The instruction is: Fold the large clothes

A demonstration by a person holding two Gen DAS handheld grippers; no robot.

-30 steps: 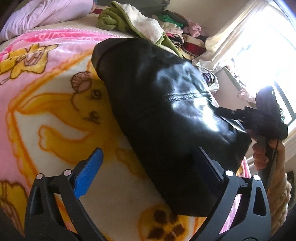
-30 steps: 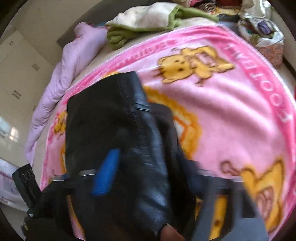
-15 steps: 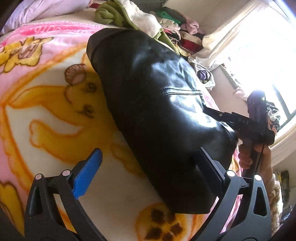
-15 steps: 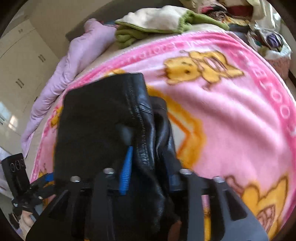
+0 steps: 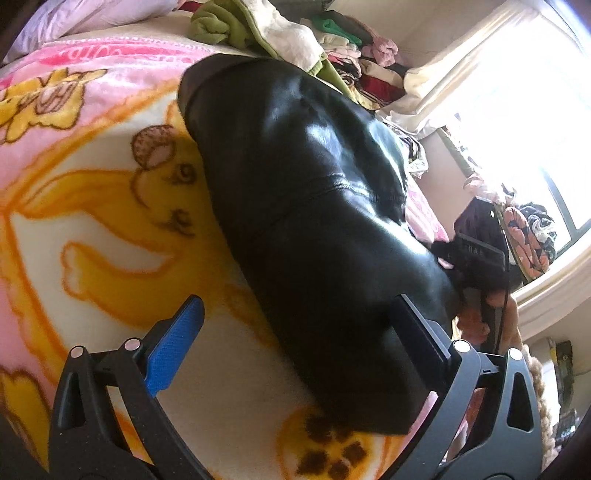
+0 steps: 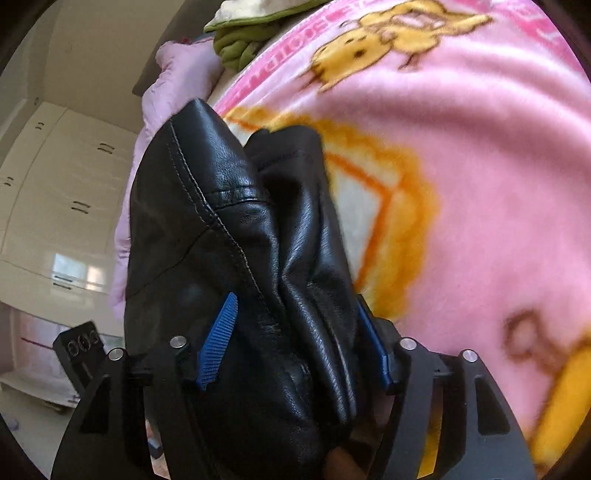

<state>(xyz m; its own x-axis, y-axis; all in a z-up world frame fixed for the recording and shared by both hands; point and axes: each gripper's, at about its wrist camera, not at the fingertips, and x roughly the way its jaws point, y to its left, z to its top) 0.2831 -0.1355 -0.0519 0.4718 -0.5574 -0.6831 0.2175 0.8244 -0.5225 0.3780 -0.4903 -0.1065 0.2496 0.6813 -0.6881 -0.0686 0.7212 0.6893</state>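
Note:
A black leather jacket (image 5: 314,206) lies folded into a long bundle on the pink and yellow cartoon blanket (image 5: 92,184). My left gripper (image 5: 295,332) is open, its blue pad on the blanket and its dark finger against the jacket's near end. In the right wrist view the jacket (image 6: 229,236) is bunched and lifted between the blue pads of my right gripper (image 6: 295,332), which is shut on it. The right gripper also shows in the left wrist view (image 5: 476,254) at the jacket's far side.
A pile of clothes (image 5: 332,40) with a green and cream garment (image 5: 258,26) sits at the far end of the bed. A lilac duvet (image 6: 177,81) lies at the bed's edge. White wardrobes (image 6: 55,192) stand beyond. A bright window (image 5: 535,110) is at the right.
My right gripper has closed on the jacket's end and raised it, bunching the leather. The left gripper stayed open at the near end and shifted slightly.

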